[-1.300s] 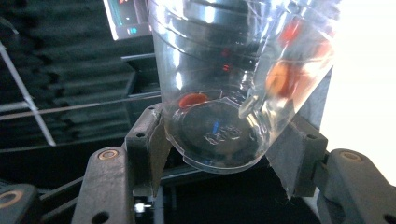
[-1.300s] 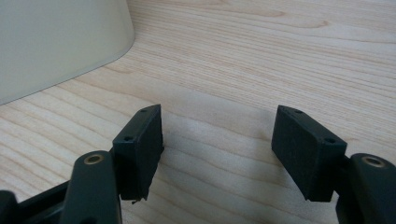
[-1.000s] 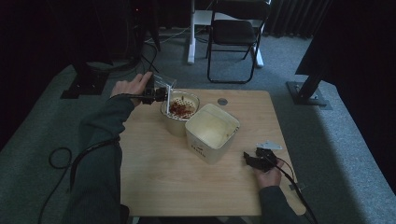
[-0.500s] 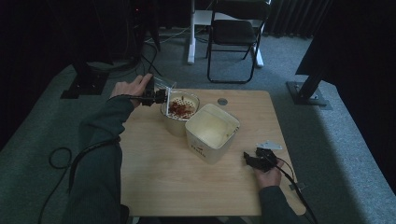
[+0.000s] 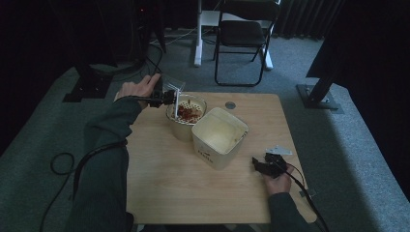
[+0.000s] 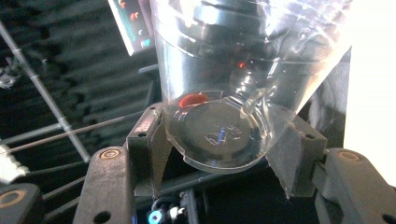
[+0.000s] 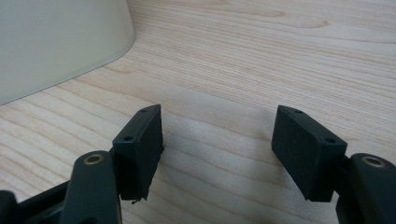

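A clear plastic cup (image 5: pixel 173 89) is tipped on its side over a round strainer bowl (image 5: pixel 186 112) that holds red pieces, at the table's far left. My left gripper (image 5: pixel 169 98) is shut on the cup. In the left gripper view the pads squeeze the cup's base (image 6: pixel 219 135), and one red piece lies inside it. A cream square container (image 5: pixel 220 137) stands tilted beside the bowl. My right gripper (image 5: pixel 259 165) rests low on the table at the near right, open with bare wood between its fingers (image 7: pixel 140 149). The container's wall (image 7: pixel 56 42) is to its upper left.
The wooden table (image 5: pixel 193 188) has a small round disc (image 5: pixel 230 105) near its far edge. A black folding chair (image 5: pixel 241 34) and stand bases sit on the grey carpet beyond. Cables trail off the table's left and right sides.
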Demonstrator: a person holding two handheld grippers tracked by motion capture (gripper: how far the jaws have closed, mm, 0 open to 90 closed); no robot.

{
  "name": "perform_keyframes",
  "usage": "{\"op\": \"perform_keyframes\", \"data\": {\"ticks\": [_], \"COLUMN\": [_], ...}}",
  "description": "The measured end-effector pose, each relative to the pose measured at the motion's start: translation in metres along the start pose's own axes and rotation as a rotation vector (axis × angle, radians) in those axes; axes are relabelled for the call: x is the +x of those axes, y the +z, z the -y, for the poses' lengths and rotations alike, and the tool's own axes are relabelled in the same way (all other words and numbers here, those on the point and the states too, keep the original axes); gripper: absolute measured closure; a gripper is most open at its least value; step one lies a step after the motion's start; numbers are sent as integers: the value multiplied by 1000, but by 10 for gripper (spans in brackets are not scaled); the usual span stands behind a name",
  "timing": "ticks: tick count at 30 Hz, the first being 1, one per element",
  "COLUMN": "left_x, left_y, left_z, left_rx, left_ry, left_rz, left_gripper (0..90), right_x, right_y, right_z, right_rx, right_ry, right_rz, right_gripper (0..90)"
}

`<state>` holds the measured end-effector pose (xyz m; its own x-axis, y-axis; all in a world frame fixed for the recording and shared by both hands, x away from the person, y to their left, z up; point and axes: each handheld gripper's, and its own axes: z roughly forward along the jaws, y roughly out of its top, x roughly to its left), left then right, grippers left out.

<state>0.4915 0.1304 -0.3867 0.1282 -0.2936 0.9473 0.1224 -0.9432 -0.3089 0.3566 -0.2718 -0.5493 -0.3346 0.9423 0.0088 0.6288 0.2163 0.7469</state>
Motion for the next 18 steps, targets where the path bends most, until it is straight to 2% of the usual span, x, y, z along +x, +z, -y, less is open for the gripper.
{"op": "perform_keyframes", "data": {"ticks": [1, 2, 3, 4, 5, 6, 7, 8, 9, 10, 11, 12, 13, 14, 15, 18], "left_x": [-1, -1, -3, -5, -5, -6, -7, -5, -6, -6, -6, -6, -6, -5, -4, 1], "left_y": [2, 0, 1, 1, -1, 2, -1, -1, 1, -2, 2, 1, -1, 1, 0, 1], "left_z": [0, -2, -2, -2, -3, -3, -3, -3, -3, -3, -2, -3, -3, -2, -2, 0], "left_rx": [19, -3, 13, 13, -5, 20, -8, -4, 19, -18, 17, 4, -12, 12, -1, -6], "left_ry": [-1, 1, 10, 19, 2, 17, 21, -8, 7, 4, -5, 8, -7, -20, -42, -135], "left_rz": [-2, -24, -3, -9, -16, -7, -32, -13, -13, -26, -1, -12, -8, 4, 10, 80], "left_gripper": [436, 437, 438, 437, 438, 438, 438, 438, 438, 438, 438, 437, 438, 436, 436, 432], "right_x": [0, 0, 0, 0, 0, 0, 0, 0, 0, 0, 0, 0, 0, 0, 0, 0], "right_y": [0, 0, 0, 0, 0, 0, 0, 0, 0, 0, 0, 0, 0, 0, 0, 0], "right_z": [0, 0, 0, 0, 0, 0, 0, 0, 0, 0, 0, 0, 0, 0, 0, 0], "right_rx": [0, 0, 0, 0, 0, 0, 0, 0, 0, 0, 0, 0, 0, 0, 0, 1], "right_ry": [0, 0, 0, 0, 0, 0, -1, -1, -1, -1, 0, -1, -1, -1, 0, 0], "right_rz": [0, 0, 0, 0, 0, 0, 0, 0, 0, 0, 1, 0, 0, 0, 1, 0], "right_gripper": [335, 335, 335, 335, 335, 334, 334, 334, 334, 334, 334, 335, 334, 334, 334, 335]}}
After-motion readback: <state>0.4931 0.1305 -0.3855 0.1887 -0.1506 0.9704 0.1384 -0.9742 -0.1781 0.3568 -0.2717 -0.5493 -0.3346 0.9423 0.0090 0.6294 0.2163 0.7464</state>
